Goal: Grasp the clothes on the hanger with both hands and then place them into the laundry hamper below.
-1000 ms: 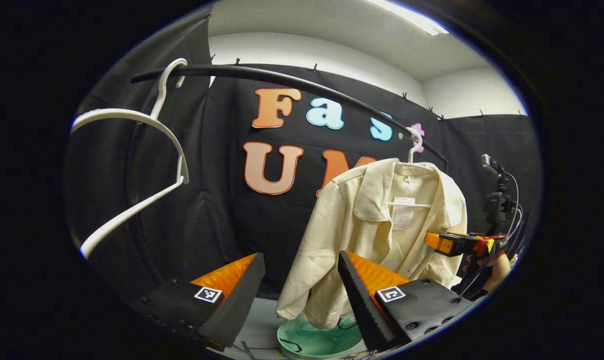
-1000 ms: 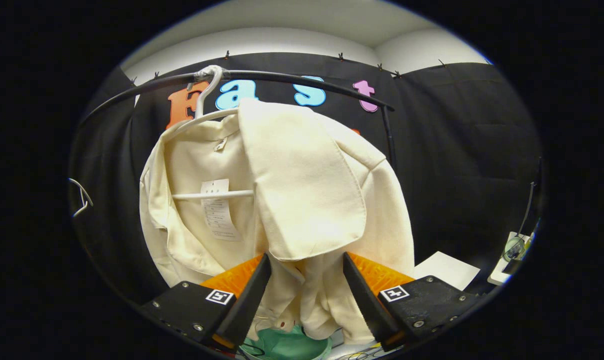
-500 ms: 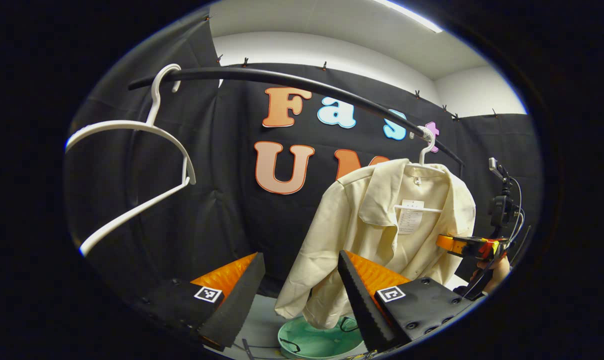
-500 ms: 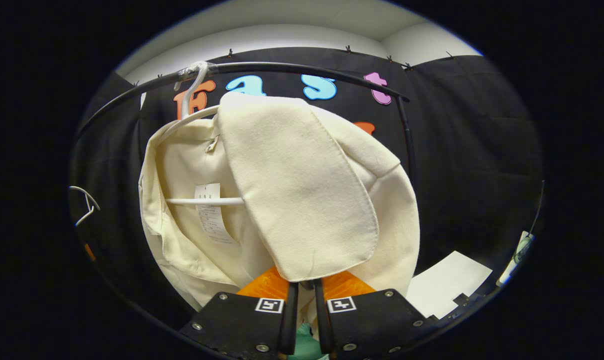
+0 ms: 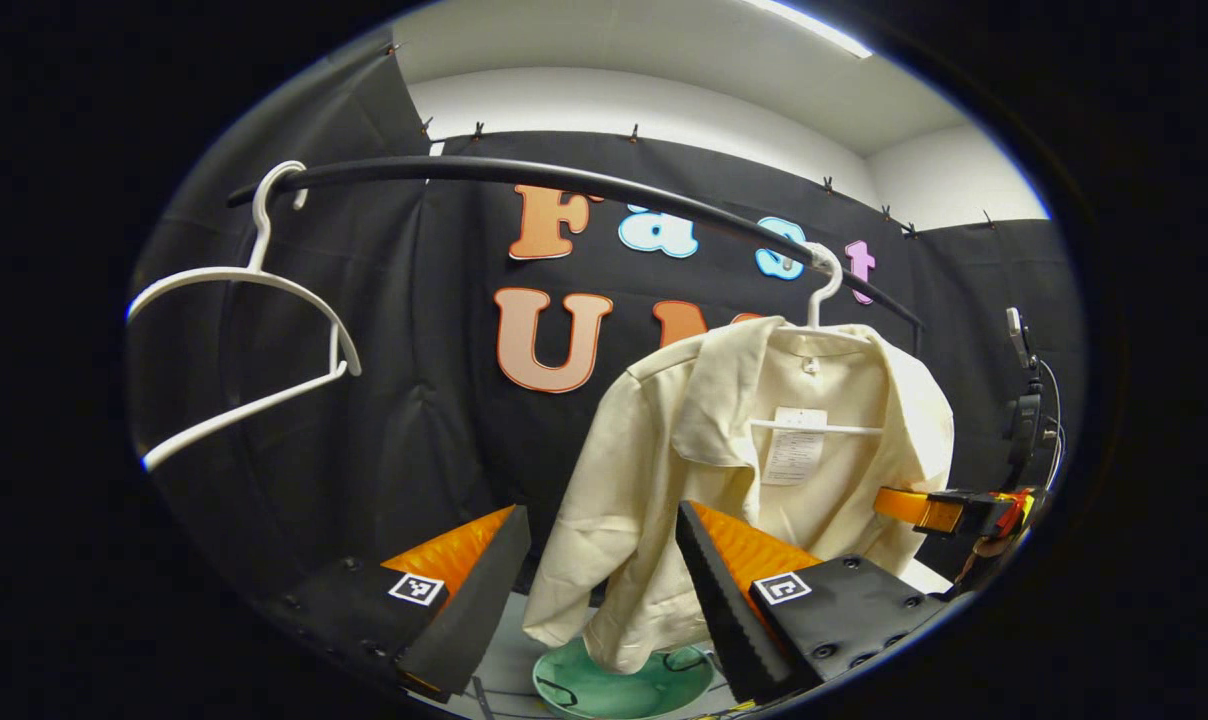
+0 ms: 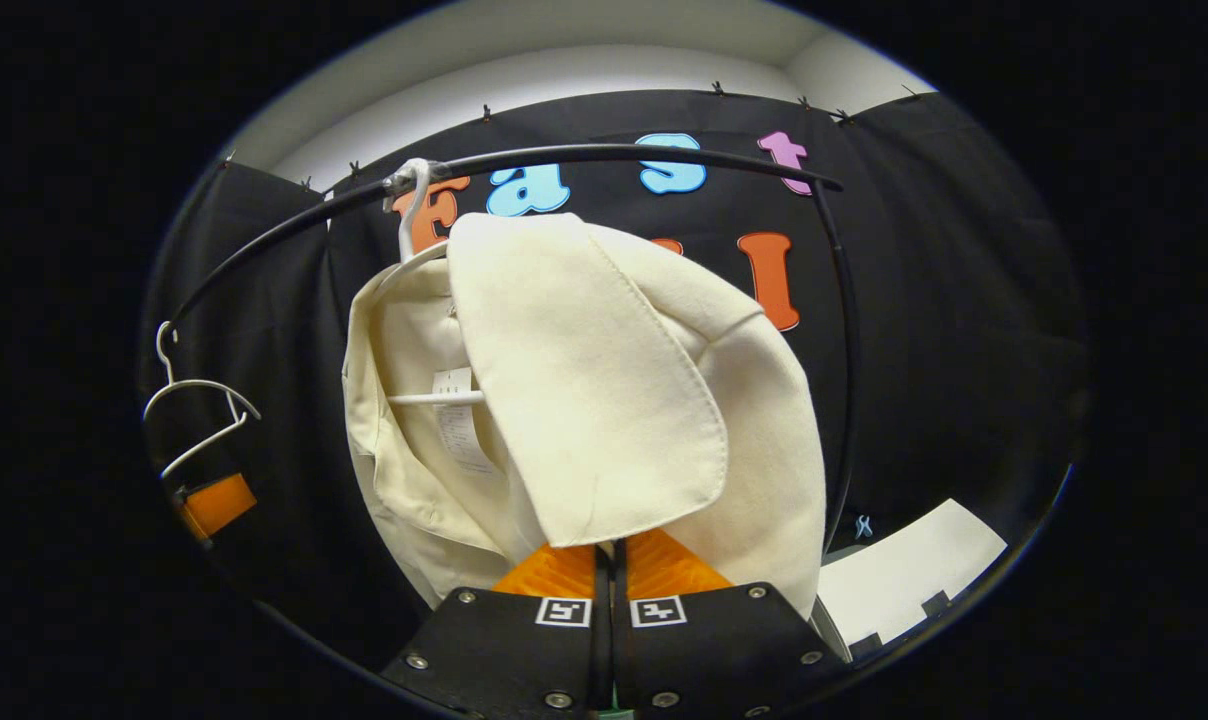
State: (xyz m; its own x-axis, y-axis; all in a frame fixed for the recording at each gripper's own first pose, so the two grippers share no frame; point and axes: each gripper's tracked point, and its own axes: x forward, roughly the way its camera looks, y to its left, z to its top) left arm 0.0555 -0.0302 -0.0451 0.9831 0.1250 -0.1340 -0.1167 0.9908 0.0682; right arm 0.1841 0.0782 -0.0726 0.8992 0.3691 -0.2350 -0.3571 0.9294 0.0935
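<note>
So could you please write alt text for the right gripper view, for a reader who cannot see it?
The right gripper is closed on the lower edge of a cream jacket that hangs from a white hanger on a black rail. An empty white hanger hangs farther left on the rail.

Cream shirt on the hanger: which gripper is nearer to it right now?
Right. The right gripper is shut on the cream shirt at its front edge. The left gripper is open, held back from it, with the shirt ahead between its fingers.
</note>
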